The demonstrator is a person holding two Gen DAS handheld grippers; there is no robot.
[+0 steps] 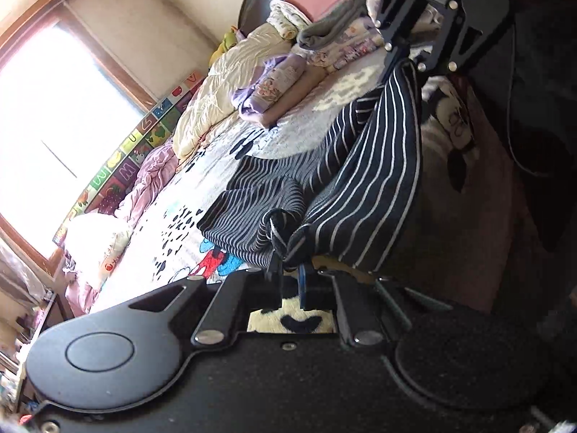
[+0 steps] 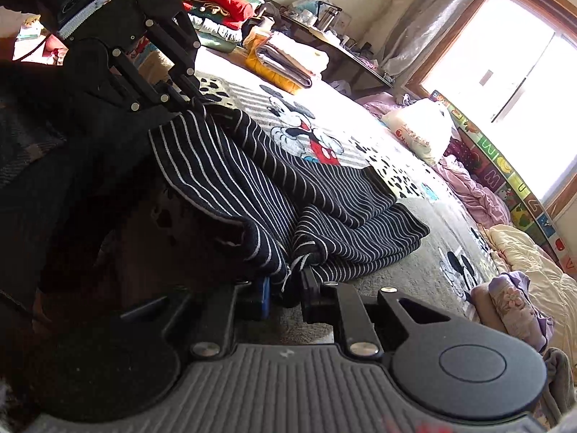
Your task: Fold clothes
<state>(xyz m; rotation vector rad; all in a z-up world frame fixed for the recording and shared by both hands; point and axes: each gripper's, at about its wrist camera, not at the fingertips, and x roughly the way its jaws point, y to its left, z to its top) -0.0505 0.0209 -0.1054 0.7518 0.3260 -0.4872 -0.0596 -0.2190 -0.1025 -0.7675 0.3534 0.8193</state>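
We hold the striped garment [image 1: 360, 180] at two points of its near edge, lifted over the near edge of the bed [image 1: 223, 166], while its far part lies bunched on the cartoon bedspread. Beginning at the left, the left tongs [image 1: 288, 270] are pinched narrow on a small twist of dark cloth; so little fabric is caught that it could slide out if we pull harder. Further right, the right tongs [image 2: 285, 288] are also closed on a thin bunch of the same hem, with the same risk. The cloth between both grips sags in deep folds, so we judge the fold may land crooked unless we spread it first.
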